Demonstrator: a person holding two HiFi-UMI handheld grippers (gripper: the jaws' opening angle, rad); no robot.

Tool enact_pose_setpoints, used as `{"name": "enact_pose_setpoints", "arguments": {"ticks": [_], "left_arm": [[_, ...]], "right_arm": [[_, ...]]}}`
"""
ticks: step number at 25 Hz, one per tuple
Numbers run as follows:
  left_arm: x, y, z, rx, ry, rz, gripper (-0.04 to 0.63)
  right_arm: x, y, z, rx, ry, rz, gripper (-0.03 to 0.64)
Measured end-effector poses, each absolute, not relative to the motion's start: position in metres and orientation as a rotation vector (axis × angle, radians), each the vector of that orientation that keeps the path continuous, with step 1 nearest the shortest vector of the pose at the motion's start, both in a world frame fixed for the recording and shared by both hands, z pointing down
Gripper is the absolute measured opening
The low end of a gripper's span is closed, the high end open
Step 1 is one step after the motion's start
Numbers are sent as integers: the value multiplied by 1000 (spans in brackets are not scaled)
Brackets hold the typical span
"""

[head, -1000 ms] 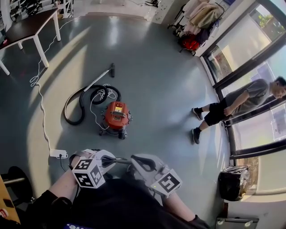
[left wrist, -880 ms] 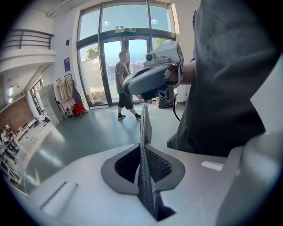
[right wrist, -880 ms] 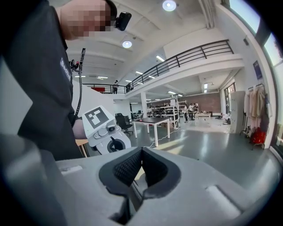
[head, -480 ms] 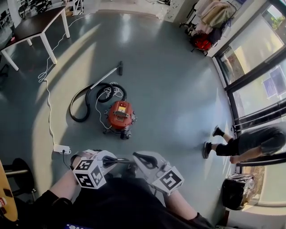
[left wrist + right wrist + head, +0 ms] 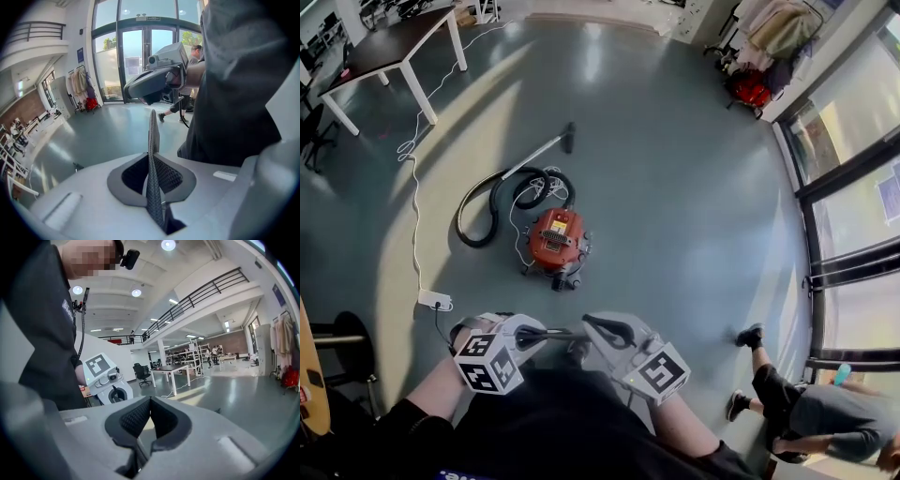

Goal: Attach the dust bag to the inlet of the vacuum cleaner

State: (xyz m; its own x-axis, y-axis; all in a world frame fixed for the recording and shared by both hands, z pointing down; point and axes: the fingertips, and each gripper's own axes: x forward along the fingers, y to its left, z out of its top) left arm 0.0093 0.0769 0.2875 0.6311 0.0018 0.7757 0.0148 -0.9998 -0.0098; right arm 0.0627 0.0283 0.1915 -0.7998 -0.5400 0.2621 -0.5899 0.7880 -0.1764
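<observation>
The red vacuum cleaner (image 5: pixel 558 242) stands on the grey floor ahead, its black hose (image 5: pixel 486 208) coiled to its left and its wand (image 5: pixel 536 155) lying beyond. Both grippers are held close to my body at the bottom of the head view, tips nearly meeting. My left gripper (image 5: pixel 551 334) (image 5: pixel 152 154) is shut on a thin grey sheet (image 5: pixel 152 136) with a woven texture, seen edge-on; I cannot tell whether it is the dust bag. My right gripper (image 5: pixel 589 328) (image 5: pixel 150 401) is shut with nothing in it. Neither is near the vacuum cleaner.
A white cable (image 5: pixel 412 187) runs to a power strip (image 5: pixel 436 300) on the floor at the left. A dark table (image 5: pixel 389 52) stands at the far left. A person (image 5: pixel 806 422) is at the lower right by the glass doors (image 5: pixel 853 187). Hanging clothes (image 5: pixel 750 84) are at the back right.
The vacuum cleaner has come lower and nearer in the head view. The person by the windows has walked from the upper right to the lower right. Both grippers keep their pose.
</observation>
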Motion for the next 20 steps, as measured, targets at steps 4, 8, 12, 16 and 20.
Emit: {"name": "enact_pose_setpoints", "arguments": {"ticks": [4, 8, 12, 16, 20], "left_arm": [[24, 72, 293, -2818, 22, -1358, 40], [30, 69, 301, -2806, 45, -1377, 40], [30, 68, 310, -2809, 32, -1376, 40], [24, 65, 319, -2820, -9, -1359, 40], [14, 57, 330, -2809, -51, -1356, 40]], "right_arm": [[82, 22, 199, 860, -2787, 368, -8], [92, 17, 207, 846, -2773, 380, -8], [92, 11, 216, 842, -2745, 379, -8], [86, -1, 227, 901, -2709, 411, -8], [75, -14, 238, 963, -2679, 450, -8]]}}
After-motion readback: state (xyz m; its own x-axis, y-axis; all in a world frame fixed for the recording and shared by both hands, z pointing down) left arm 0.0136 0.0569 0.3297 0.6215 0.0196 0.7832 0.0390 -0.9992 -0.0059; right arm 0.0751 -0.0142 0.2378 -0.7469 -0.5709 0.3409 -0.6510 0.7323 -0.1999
